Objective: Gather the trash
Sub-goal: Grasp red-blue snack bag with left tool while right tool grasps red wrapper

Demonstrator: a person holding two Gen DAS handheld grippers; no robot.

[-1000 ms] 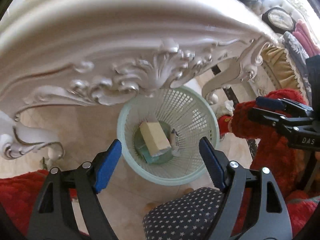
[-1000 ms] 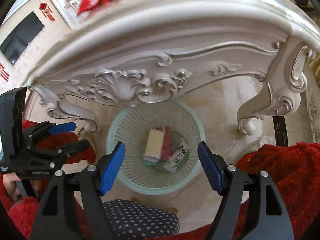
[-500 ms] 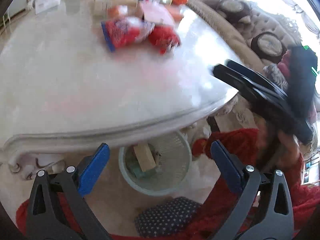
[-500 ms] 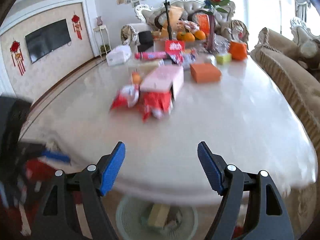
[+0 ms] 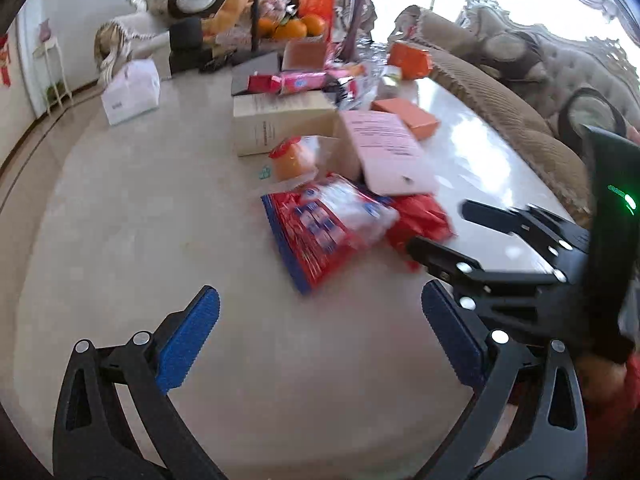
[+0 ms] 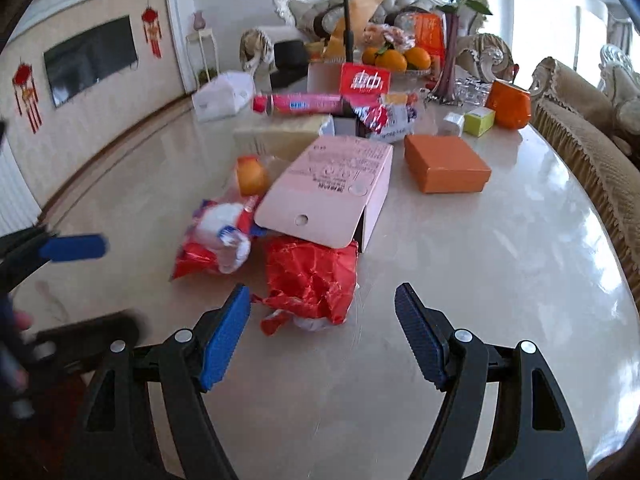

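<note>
Now, target: red crumpled wrapper [image 6: 310, 280] on counter [image 6: 500, 280], I judge light, crinkly.
Grab: I'd pinch its bunched middle.
Right hand-held gripper [image 6: 322, 334]: half-open, empty.
Left hand-held gripper [image 5: 320, 336]: wide, empty.

Little can be read. A red box [image 6: 365, 79] standing at the far end of the marble table [image 6: 500, 264], behind the pink carton [image 6: 332, 188], bears large white Chinese characters, seemingly "中" among them. The pink carton's top panel carries rows of small printed text, too fine and blurred to read. The beige box [image 5: 282, 120] behind it shows one illegible printed line
</note>
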